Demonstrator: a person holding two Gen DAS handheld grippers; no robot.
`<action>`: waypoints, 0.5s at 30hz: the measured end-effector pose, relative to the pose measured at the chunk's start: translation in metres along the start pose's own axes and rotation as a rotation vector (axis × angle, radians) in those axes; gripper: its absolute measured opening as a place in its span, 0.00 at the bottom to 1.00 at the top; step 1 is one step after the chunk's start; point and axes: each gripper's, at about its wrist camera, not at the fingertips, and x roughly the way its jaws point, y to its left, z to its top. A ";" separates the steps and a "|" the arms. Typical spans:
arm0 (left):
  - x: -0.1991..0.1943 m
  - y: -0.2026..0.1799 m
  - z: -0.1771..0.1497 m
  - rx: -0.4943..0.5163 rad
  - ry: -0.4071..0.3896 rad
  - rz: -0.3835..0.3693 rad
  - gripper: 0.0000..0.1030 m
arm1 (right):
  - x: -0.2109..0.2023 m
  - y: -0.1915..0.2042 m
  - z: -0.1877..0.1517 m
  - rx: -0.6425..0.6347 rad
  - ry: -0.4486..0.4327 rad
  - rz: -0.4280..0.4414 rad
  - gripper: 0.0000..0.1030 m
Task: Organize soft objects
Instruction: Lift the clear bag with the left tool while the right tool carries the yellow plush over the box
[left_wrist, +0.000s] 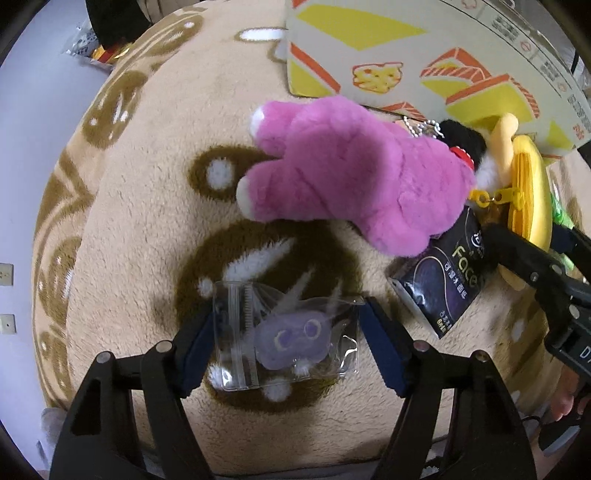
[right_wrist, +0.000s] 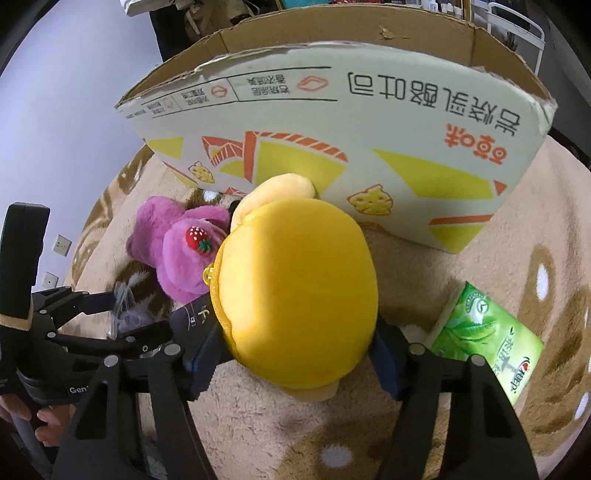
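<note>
A: How far along is the sorting looking?

B: Barely starting, I'd judge. The left gripper (left_wrist: 287, 341) is closing its pads on a clear pouch (left_wrist: 286, 336) holding a purple plush, lying on the blanket (left_wrist: 147, 206). The pink plush (left_wrist: 351, 177) is lying loose.

A: And rightward?

B: The right gripper (right_wrist: 295, 354) is squeezing the yellow plush (right_wrist: 299, 291) before the cardboard box (right_wrist: 332, 110); I can't see inside.
</note>
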 end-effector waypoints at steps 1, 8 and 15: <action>-0.001 0.001 0.000 0.002 -0.003 0.002 0.72 | 0.000 0.001 0.000 0.001 -0.002 -0.002 0.71; -0.032 0.005 -0.010 0.001 -0.111 -0.017 0.72 | -0.008 0.003 -0.002 -0.001 -0.022 -0.005 0.70; -0.076 -0.002 -0.021 0.026 -0.296 0.024 0.72 | -0.044 0.000 -0.006 0.019 -0.113 0.025 0.70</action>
